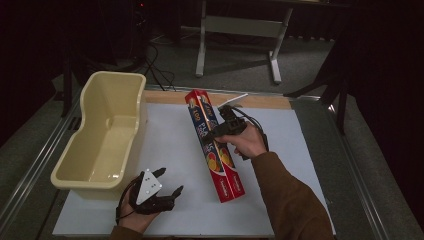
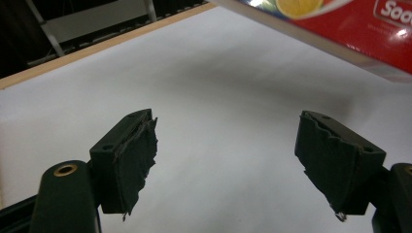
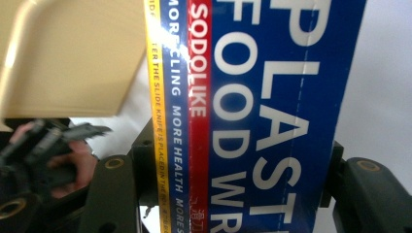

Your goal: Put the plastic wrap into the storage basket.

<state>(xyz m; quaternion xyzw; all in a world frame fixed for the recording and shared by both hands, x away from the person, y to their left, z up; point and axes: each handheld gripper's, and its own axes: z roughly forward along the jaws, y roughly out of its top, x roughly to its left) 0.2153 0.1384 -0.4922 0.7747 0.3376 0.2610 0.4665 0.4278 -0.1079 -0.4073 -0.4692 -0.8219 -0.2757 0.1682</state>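
**Right gripper clamped on wrap box, left gripper wide and empty**

High view: a long red and blue box of plastic wrap runs from upper centre of the frame down toward lower centre, on a white board covering the table. Its near end sits on the board; whether the far end is lifted off I can't tell. The right gripper comes in from the right w/ the person's hand behind it, jaws closed across the box about midway along its length. A brown sleeve runs down to the bottom edge. At lower left the left gripper is held just above the board, jaws spread, nothing between them — grey three-cornered plate on top. Just beside it, left side of frame, stands a cream plastic tub, well apart from the box.

Left gripper view: two black jaws rise from the bottom corners, far apart, bare white board betw. them. The pads look worn and ragged at the edges. The box's red side crosses the upper right corner.

Right gripper view: the box's blue face w/ big white lettering fills the centre, gripped from both sides by the jaws at bottom. The tub's cream wall sits upper left; the other hand and its gripper are blurred at lower left.
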